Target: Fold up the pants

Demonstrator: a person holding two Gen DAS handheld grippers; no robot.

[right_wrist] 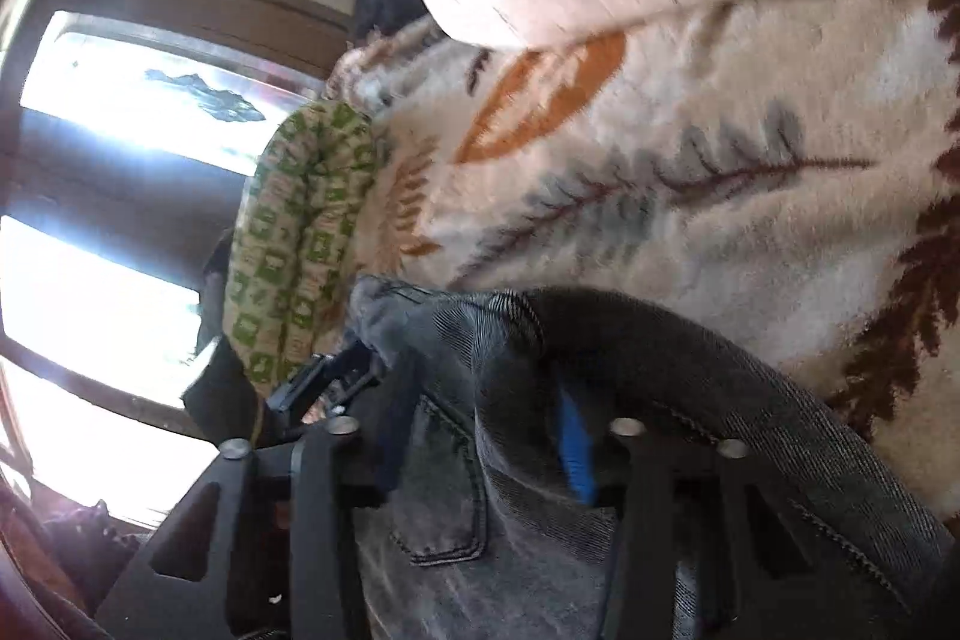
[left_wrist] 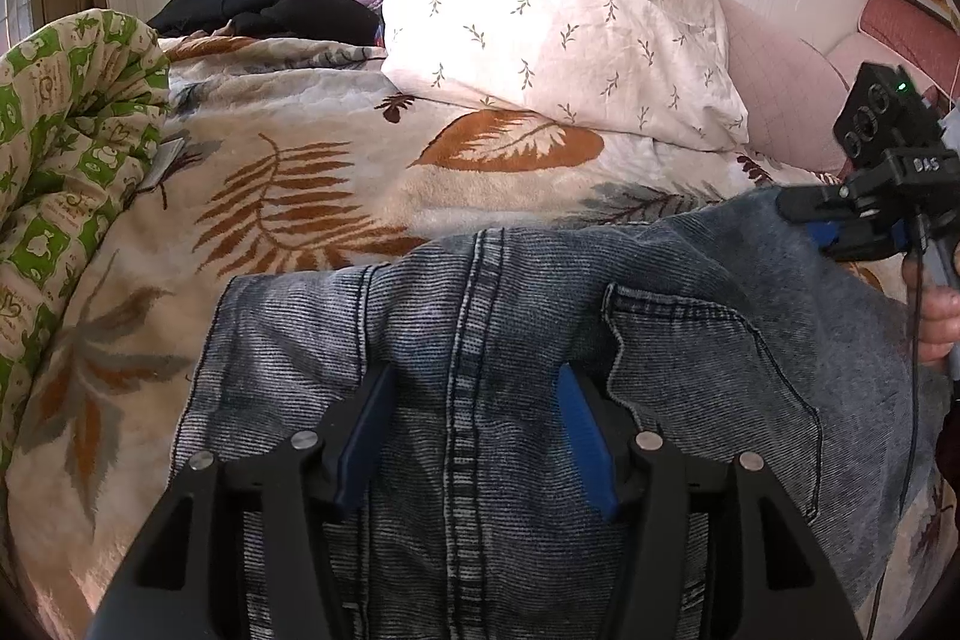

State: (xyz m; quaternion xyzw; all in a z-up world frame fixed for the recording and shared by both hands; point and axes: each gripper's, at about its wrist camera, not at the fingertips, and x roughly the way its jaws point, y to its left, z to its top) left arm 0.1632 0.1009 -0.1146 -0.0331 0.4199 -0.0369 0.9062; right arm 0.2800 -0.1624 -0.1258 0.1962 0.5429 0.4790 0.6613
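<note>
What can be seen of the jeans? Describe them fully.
The jeans are faded blue-grey denim with fine ribbing, a double-stitched centre seam and a back pocket outlined in dark thread. They lie seat-up on the leaf-print blanket, rumpled rather than flat. The left gripper stands open, its blue pads either side of the seam. The right gripper has a raised fold of denim bunched between its fingers; whether it is clamped cannot be told.
</note>
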